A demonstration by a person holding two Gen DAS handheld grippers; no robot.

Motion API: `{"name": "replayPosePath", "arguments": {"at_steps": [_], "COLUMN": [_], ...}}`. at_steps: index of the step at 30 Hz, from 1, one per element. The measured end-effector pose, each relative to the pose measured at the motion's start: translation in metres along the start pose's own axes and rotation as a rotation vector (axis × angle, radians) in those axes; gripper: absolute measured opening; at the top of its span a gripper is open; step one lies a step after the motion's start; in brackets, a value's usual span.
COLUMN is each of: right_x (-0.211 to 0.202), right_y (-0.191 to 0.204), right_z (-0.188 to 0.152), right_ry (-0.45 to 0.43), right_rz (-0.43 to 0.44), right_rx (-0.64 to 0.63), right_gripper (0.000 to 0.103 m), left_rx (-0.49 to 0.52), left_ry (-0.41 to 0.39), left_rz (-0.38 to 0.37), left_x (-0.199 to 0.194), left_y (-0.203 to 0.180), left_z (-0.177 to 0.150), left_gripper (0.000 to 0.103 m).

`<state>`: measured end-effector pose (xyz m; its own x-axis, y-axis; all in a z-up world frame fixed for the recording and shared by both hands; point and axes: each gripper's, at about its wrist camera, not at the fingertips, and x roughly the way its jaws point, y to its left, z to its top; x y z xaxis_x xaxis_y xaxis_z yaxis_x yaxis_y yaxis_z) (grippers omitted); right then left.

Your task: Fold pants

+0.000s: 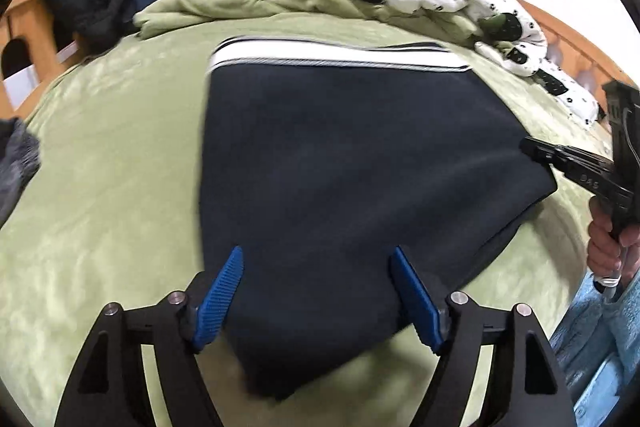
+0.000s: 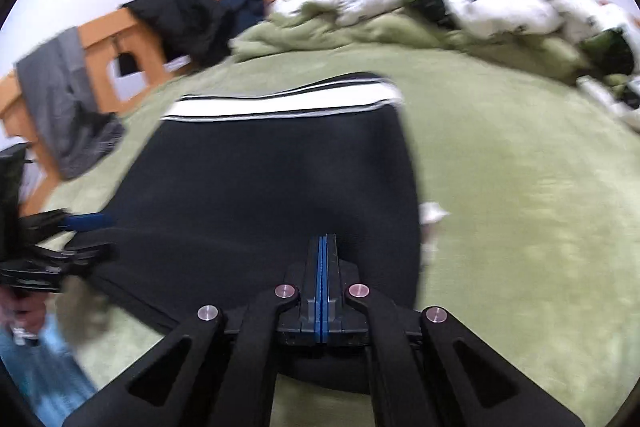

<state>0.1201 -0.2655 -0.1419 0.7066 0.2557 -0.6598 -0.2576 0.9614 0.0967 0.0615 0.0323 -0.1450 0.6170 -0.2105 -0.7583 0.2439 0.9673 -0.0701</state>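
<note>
Pants [image 1: 340, 163]: dark, folded, flat on green bedspread [image 1: 100, 187], striped waistband far from both grippers | Left gripper [image 1: 316, 297]: spread wide, near fold between its fingers, gripping nothing | Right gripper [image 2: 323, 259]: pads pressed together over near edge; whether cloth is pinched cannot be told | Advice: seize both layers at corners, lift evenly toward waistband.

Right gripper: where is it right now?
Left wrist view: the right gripper sits at the far right, fingers closed at the right edge of the dark pants on the green bedspread.
</note>
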Motion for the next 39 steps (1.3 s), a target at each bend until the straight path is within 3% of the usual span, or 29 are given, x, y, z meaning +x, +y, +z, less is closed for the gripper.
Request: {"name": "replayPosePath", "arguments": {"at_steps": [3,7,11,12,15,17,20,22,25,28,34,39], "right_x": [-0.006,-0.016,-0.021,-0.018,0.004,0.032,0.068,0.06,0.045,0.026,-0.012,-0.054], "right_y": [-0.003,0.006,-0.007,-0.009,-0.009,-0.007,-0.006,-0.007,-0.014,-0.022,-0.012,0.006], "right_z": [-0.012,-0.015,0.019,0.03,0.059,0.068,0.061,0.057,0.051,0.039,0.0,-0.02], "right_ry": [0.014,0.071,-0.024,-0.049,-0.094,-0.055,0.035,-0.001,0.014,0.025,0.065,0.077], "right_rz": [0.0,-0.023,-0.029,-0.02,-0.027,-0.059,-0.143,-0.139,-0.139,-0.128,-0.165,-0.181], "right_rx": [0.015,-0.115,-0.018,0.009,0.049,0.054,0.027,0.028,0.066,0.109,0.114,0.093], "right_gripper": [0.0,0.004,0.037,0.04,0.042,0.042,0.041,0.041,0.041,0.042,0.042,0.042], "left_rx": [-0.024,-0.129,-0.093,-0.09,-0.109,-0.122,-0.15,-0.18,-0.236,-0.252,-0.257,-0.251], "left_ry": [0.025,0.004,-0.034,-0.029,0.011,0.073,0.104,0.113,0.139,0.133,0.125,0.067], "left_rz": [-0.039,-0.063,0.006,0.019,0.032,0.064,0.088,0.083,0.043,0.055,0.075,0.075], "left_x": [-0.008,-0.013,0.004,0.011,0.033,0.052,0.06,0.056,0.048,0.033,-0.003,-0.061], "left_y": [0.015,0.034,0.025,0.022,0.019,0.021,0.026,0.031,0.042,0.043,0.029,0.002], "left_z": [-0.005,0.014,0.06,0.068,0.081,0.079,0.068,0.064,0.054,0.038,0.012,-0.002], "left_gripper": [0.077,0.077,0.077,0.077,0.077,0.077,0.077,0.077,0.077,0.077,0.077,0.077]}}
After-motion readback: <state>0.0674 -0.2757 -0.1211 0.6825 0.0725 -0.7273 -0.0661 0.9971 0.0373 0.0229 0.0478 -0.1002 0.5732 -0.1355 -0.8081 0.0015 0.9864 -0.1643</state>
